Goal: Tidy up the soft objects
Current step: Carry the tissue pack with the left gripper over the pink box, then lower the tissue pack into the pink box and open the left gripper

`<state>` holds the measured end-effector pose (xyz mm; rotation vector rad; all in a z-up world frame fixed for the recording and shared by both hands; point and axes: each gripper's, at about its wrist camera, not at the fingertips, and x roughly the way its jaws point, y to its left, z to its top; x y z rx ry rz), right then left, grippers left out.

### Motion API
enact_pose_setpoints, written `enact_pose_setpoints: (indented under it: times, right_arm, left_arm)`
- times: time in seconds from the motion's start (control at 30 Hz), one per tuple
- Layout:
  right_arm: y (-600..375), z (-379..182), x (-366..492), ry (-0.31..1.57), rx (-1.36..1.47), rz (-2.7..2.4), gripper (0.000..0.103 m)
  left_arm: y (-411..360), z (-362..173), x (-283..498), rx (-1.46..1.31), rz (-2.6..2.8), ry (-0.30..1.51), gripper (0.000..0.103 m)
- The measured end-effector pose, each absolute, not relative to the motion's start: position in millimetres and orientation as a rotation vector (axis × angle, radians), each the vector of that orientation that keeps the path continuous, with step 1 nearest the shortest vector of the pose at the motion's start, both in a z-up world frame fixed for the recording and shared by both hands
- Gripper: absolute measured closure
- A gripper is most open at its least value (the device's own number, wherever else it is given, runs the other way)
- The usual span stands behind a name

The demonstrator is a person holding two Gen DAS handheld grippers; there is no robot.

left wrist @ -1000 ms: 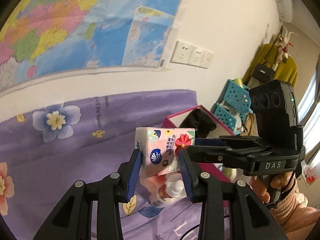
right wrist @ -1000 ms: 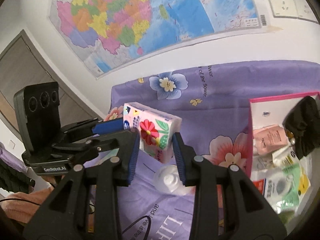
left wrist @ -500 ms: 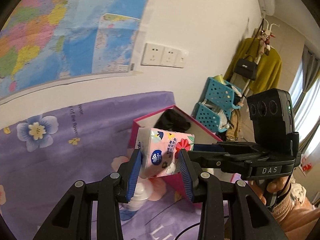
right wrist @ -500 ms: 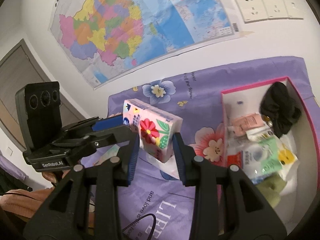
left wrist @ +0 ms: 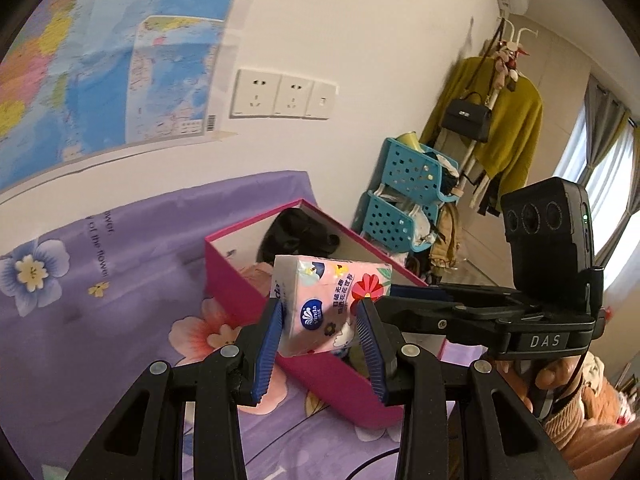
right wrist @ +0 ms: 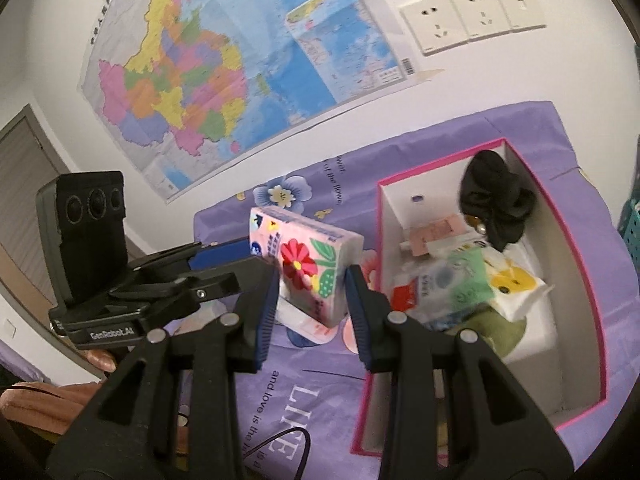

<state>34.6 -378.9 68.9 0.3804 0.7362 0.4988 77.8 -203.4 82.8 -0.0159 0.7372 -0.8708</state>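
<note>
Tissue pack (left wrist: 328, 304) hangs in the air by the near edge of the big pink box (right wrist: 560, 360), squeezed at its two ends by the left gripper (left wrist: 320, 312) and the right gripper (right wrist: 314, 284). I'd lift it over the wall, then lower it flat onto the small packets (right wrist: 452, 284) before letting go.

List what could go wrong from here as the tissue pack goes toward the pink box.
1. Both grippers, left and right, clamp the soft tissue pack at once; uneven moves could twist or crush it.
2. The pink box already holds pouches and a black cloth, so the pack may land on top rather than sit flat.
3. A finger could catch the box wall.
</note>
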Motion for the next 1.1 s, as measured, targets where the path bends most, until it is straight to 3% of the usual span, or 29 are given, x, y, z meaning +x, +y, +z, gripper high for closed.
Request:
enact_pose_setpoints:
  times: [1.1]
  right_arm:
    - [-438,56,15,0.685,0.417,0.33,0.066]
  left_arm:
    - [-275,60,91,-0.001,-0.932,0.795,0.065]
